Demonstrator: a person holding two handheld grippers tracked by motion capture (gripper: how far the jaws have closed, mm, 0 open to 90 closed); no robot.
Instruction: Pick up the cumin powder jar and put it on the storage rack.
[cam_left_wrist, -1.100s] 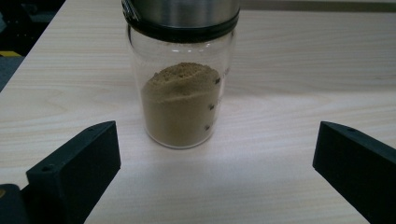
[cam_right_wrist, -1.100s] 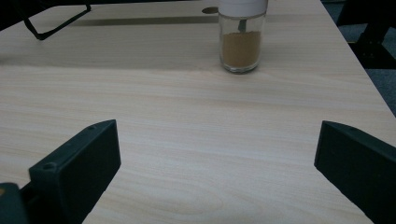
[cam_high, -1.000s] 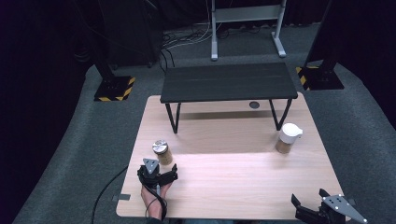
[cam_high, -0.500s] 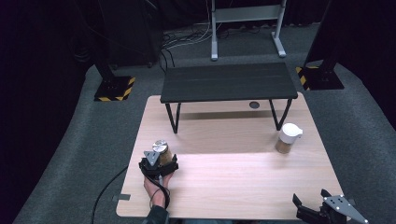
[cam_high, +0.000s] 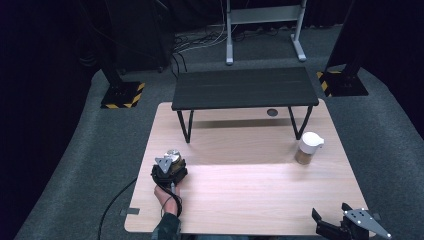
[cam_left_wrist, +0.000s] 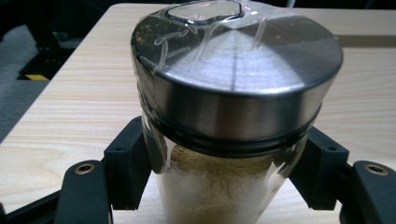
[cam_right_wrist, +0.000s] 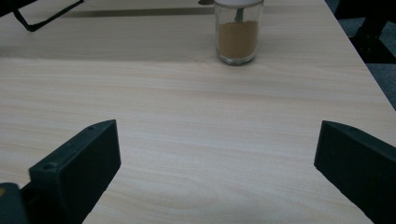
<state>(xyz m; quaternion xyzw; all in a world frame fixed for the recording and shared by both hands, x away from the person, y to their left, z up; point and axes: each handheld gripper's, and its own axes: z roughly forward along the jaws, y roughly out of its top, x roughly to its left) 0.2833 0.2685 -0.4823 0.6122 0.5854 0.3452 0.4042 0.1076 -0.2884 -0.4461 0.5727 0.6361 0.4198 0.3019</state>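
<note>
A glass jar (cam_high: 173, 154) with a silver metal lid (cam_left_wrist: 233, 70), holding pale powder, stands near the left edge of the wooden table (cam_high: 250, 195). My left gripper (cam_high: 171, 161) is shut on it; its black jaws press the glass on both sides just under the lid in the left gripper view. A hand holds this gripper from below. My right gripper (cam_high: 330, 215) hovers open at the table's front right corner, with bare wood between its jaws (cam_right_wrist: 217, 163).
A second jar (cam_high: 309, 148) with a white lid and brown powder stands at the right, ahead of the right gripper (cam_right_wrist: 236, 32). A low black bench (cam_high: 245, 87) spans the table's far side. A cable trails off the left front edge.
My left gripper has moved forward up to the silver-lidded jar and closed around it. The right gripper has stayed where it was.
</note>
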